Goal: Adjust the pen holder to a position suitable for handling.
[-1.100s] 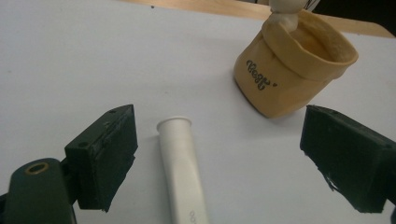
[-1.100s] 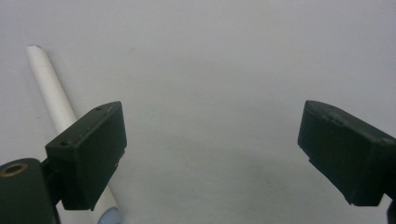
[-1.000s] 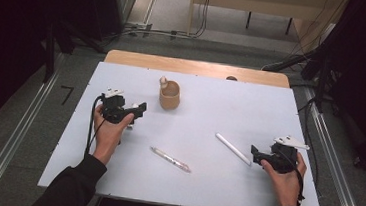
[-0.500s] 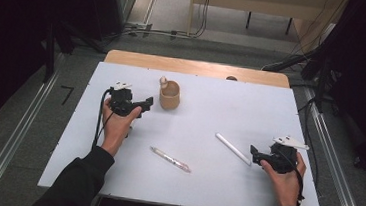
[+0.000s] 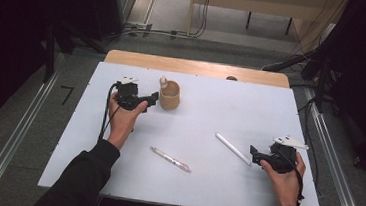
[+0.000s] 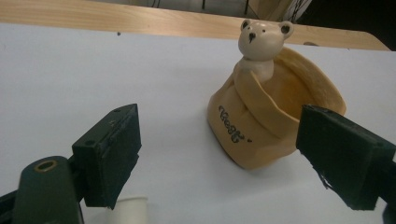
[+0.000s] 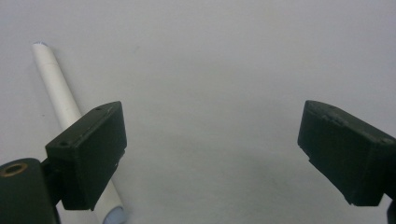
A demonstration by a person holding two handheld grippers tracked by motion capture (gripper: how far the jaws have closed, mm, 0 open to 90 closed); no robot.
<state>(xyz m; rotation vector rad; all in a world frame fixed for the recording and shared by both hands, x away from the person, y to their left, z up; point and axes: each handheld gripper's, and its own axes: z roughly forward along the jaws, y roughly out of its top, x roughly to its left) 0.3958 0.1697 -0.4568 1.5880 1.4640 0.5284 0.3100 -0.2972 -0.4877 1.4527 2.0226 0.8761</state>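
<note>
Just ahead of the left tongs [image 6: 219, 158]: bear cup [image 6: 266, 116].

even overhead light makes the flat white rectangular table [image 5: 214, 186] bright while its surroundings sink into darkness. shadows are soft and faint. the tan bear-shaped ceramic cup [image 6: 261, 126] looks sharp; nearby black jaws blur slightly.

Grey floor [image 5: 29, 119], wooden bench [image 5: 260, 2] behind
</note>
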